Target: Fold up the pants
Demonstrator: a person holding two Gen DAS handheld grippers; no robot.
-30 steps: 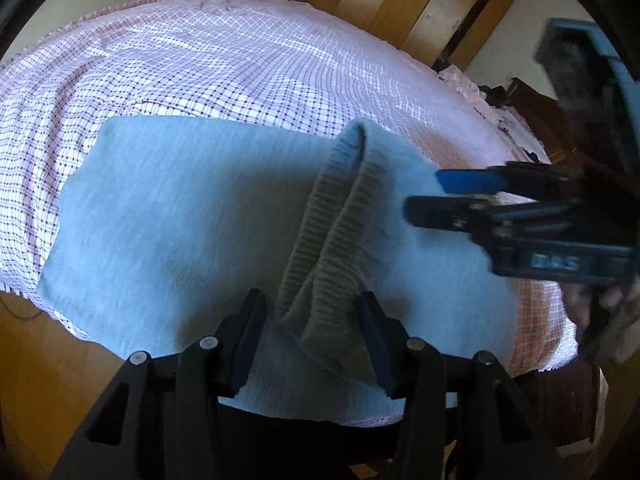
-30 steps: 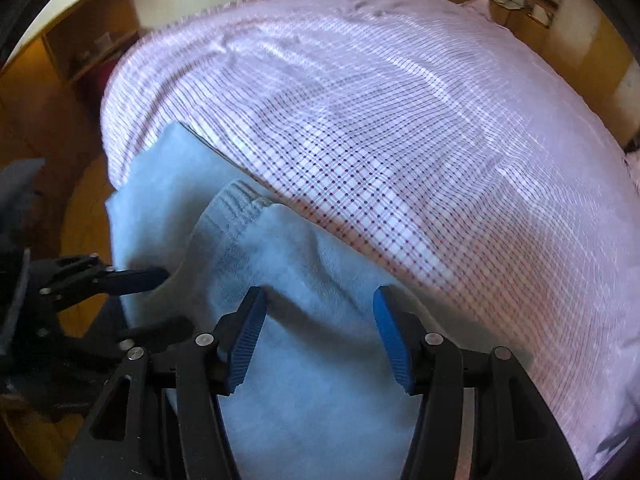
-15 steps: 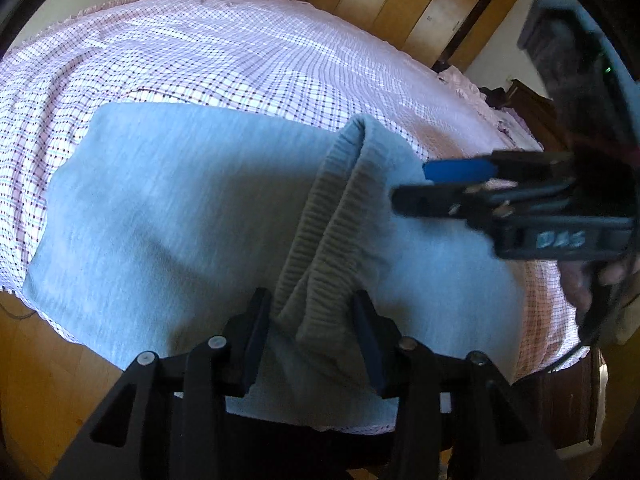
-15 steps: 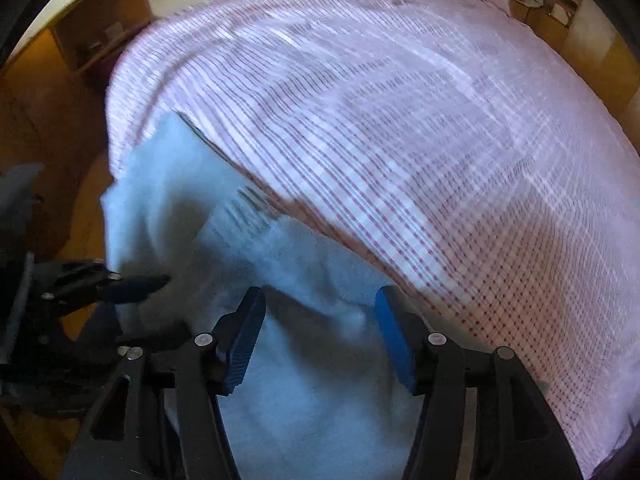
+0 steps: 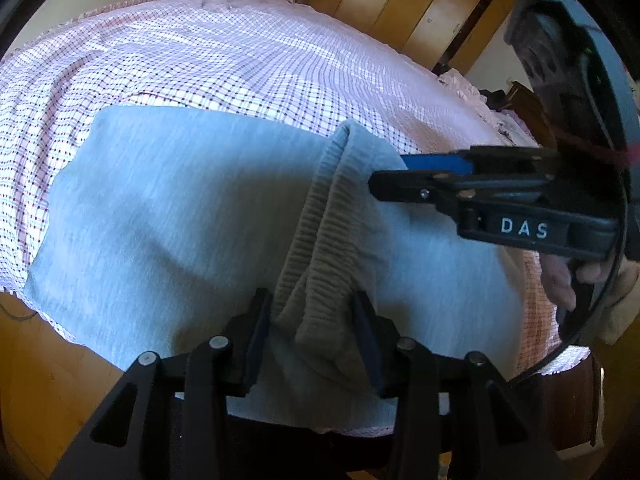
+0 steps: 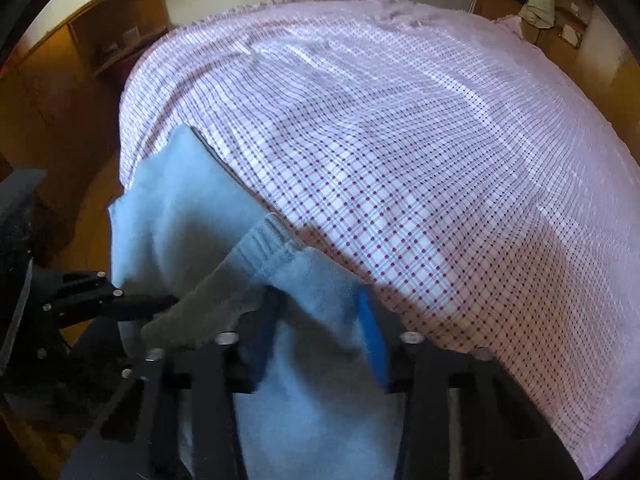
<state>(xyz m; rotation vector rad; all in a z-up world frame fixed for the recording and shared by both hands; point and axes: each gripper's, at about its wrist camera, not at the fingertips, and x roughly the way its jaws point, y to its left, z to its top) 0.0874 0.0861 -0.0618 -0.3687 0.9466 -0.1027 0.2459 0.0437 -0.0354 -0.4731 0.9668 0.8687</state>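
Light blue pants (image 5: 172,216) lie on the checked bed near its front edge, also in the right wrist view (image 6: 188,208). Their ribbed waistband (image 5: 324,248) is lifted into a ridge. My left gripper (image 5: 312,328) has its jaws around the near end of the waistband, closed on the bunched fabric. My right gripper (image 5: 384,178) reaches in from the right at the far end of the waistband; in its own view (image 6: 320,332) blue fabric fills the gap between its jaws. The left gripper also shows in the right wrist view (image 6: 160,304).
The pink-and-white checked bedsheet (image 5: 248,60) covers a large bed (image 6: 440,140). Wooden wardrobes (image 5: 420,4) stand behind it. A wooden shelf unit (image 6: 120,40) stands at the left. Wooden floor (image 5: 36,368) lies below the bed's front edge.
Both grippers' jaws have narrowed onto the waistband. The right gripper has moved further left over the pants, carrying the waistband end with it.
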